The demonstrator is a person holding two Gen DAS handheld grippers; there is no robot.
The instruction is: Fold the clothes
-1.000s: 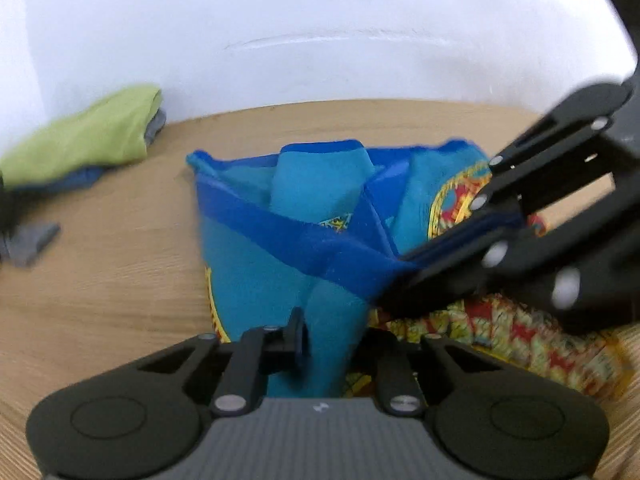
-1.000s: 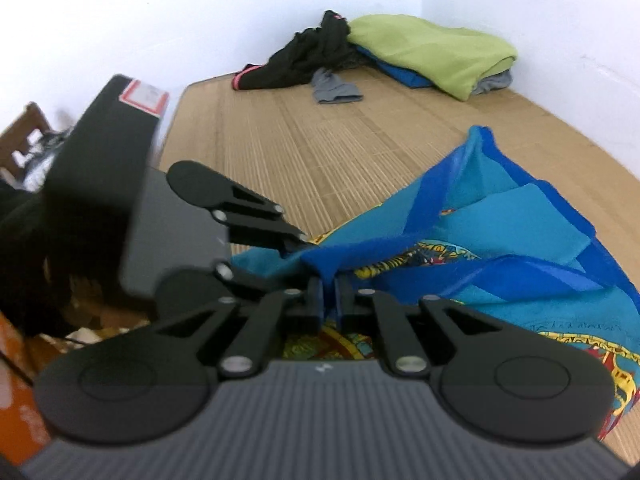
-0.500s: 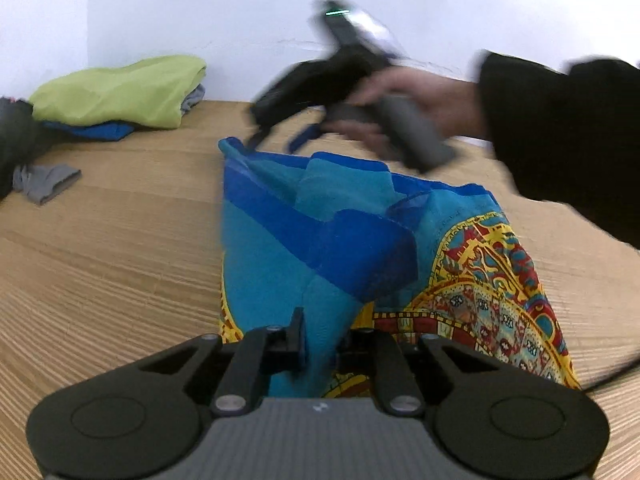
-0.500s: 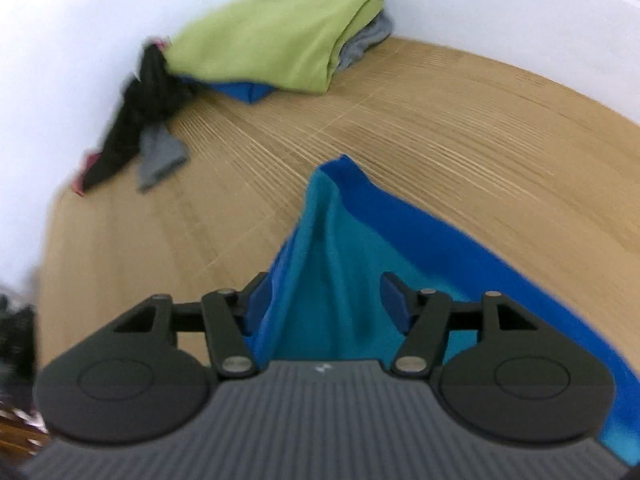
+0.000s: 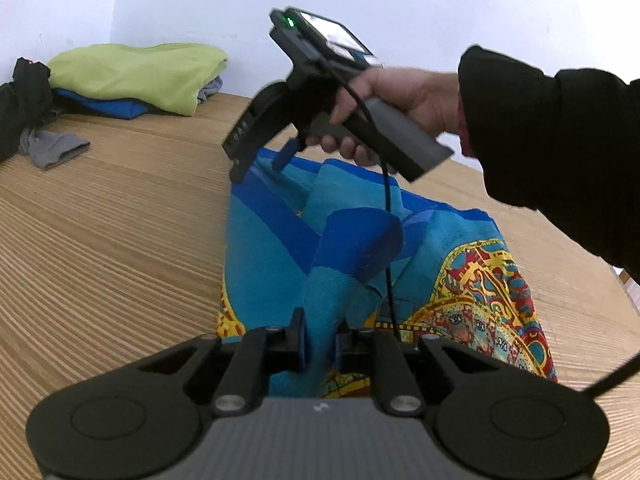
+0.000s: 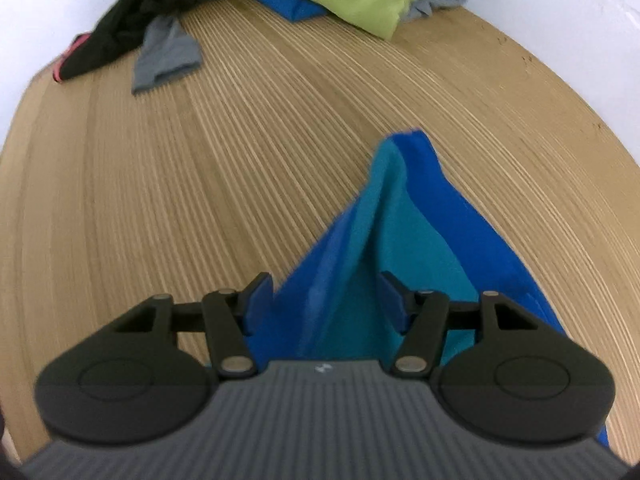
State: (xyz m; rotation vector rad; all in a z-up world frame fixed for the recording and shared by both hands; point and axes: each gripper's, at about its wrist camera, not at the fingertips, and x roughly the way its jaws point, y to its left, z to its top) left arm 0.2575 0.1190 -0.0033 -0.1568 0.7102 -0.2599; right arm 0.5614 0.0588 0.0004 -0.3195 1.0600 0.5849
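Your left gripper (image 5: 320, 340) is pinched tight on a bunched ridge of the blue patterned cloth (image 5: 360, 264) at its near edge, so that end is held. Your right gripper (image 6: 326, 300) has its jaws spread wide over the cloth's far corner (image 6: 404, 200) and grips nothing; fabric lies between the fingers, whether it touches them I cannot tell. The cloth sits rumpled on the bamboo mat (image 5: 100, 240), one blue flap already turned over its middle, so maybe one rough fold is in, edges not squared. Beyond the cloth, against the wall, a folded stack with a green top (image 5: 136, 72) looks done; a black garment (image 6: 132, 28) and a grey piece (image 6: 166, 56) beside that stack are still unfolded
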